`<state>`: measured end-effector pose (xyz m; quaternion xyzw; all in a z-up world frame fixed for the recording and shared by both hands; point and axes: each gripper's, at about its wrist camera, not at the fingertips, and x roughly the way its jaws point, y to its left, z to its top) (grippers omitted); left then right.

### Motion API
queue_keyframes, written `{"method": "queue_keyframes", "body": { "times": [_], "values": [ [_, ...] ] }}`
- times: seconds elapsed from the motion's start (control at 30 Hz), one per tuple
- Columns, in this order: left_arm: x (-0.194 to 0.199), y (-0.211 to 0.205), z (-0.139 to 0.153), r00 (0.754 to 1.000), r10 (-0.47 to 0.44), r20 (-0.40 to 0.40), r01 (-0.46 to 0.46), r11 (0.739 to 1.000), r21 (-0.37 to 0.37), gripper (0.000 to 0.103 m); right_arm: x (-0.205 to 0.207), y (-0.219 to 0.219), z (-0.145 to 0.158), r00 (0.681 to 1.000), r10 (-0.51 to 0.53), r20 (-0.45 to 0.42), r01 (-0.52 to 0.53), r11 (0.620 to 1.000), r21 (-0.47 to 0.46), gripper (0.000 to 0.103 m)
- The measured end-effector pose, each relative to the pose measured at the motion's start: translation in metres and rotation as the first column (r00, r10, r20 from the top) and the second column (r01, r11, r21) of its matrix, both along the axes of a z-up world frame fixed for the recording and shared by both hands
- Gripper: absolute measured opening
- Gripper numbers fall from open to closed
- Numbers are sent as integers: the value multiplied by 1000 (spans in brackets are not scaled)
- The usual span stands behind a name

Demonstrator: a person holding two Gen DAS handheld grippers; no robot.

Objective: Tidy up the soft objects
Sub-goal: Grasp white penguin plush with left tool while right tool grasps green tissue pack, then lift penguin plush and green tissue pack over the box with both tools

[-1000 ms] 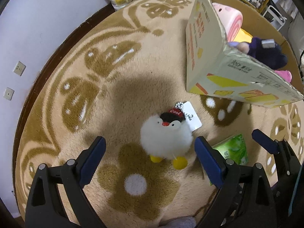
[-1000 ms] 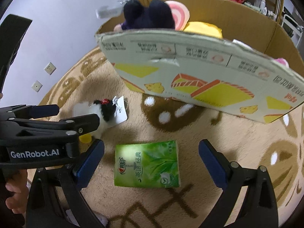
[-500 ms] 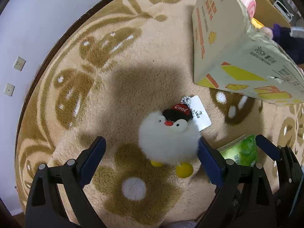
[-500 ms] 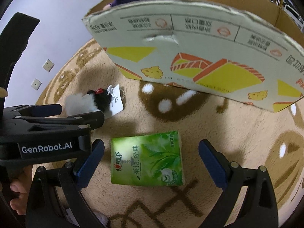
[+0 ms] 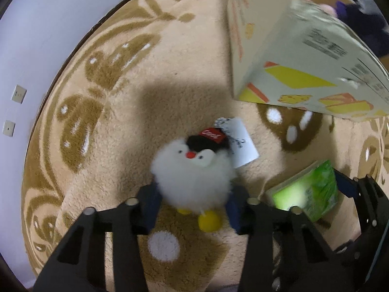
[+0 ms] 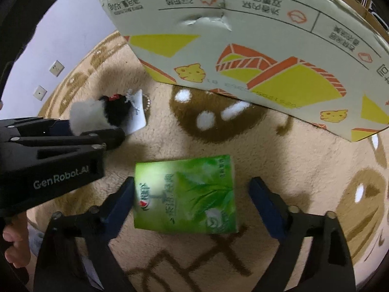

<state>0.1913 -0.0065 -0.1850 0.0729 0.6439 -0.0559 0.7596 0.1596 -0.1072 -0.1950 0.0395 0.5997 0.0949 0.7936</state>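
A fluffy white penguin plush (image 5: 193,175) with a black cap and a white tag lies on the beige rug. My left gripper (image 5: 193,205) has closed on its lower body, a pad on each side; this also shows in the right wrist view (image 6: 92,119). A green tissue pack (image 6: 186,193) lies flat on the rug, also seen in the left wrist view (image 5: 308,192). My right gripper (image 6: 192,198) is open around the pack, with the left pad at its edge and the right pad apart from it.
A large cardboard box (image 6: 243,39) with yellow and orange print stands just behind both items; it holds pink and dark purple plush toys (image 5: 359,22). The round rug (image 5: 109,97) ends at a white wall with sockets on the left.
My left gripper moved forward and closed its fingers onto the penguin plush. My right gripper moved lower and nearer, so its fingers now straddle the tissue pack.
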Motion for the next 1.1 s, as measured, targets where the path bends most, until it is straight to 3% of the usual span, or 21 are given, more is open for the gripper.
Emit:
{"method": "queue_keyframes", "body": {
  "times": [0.03, 0.13, 0.4, 0.53, 0.87, 1.1],
  "values": [
    [-1, -3, 0, 1000, -11, 5, 11, 1000, 0, 33, 0, -1, 0, 1000, -4, -2, 4, 1000, -13, 79],
    [-7, -12, -2, 999, -31, 14, 31, 1000, 4, 23, 1, -4, 0, 1000, 1, -11, -1, 1000, -15, 79],
    [-21, -21, 2, 995, -90, 49, 89, 996, 21, 13, 0, -10, 5, 1000, 2, -6, -2, 1000, -24, 78],
    [-24, -26, 2, 993, -101, 65, 99, 995, 23, 11, -3, -16, 11, 1000, -22, 6, 22, 1000, -21, 78],
    [-29, -1, 23, 994, -22, 107, 28, 998, -49, 11, -9, -43, 28, 994, -104, 34, 104, 995, 10, 78],
    [-49, 7, 58, 968, -45, 248, 59, 997, -48, 11, -12, -63, 56, 983, -153, 101, 151, 988, 32, 78]
  ]
}}
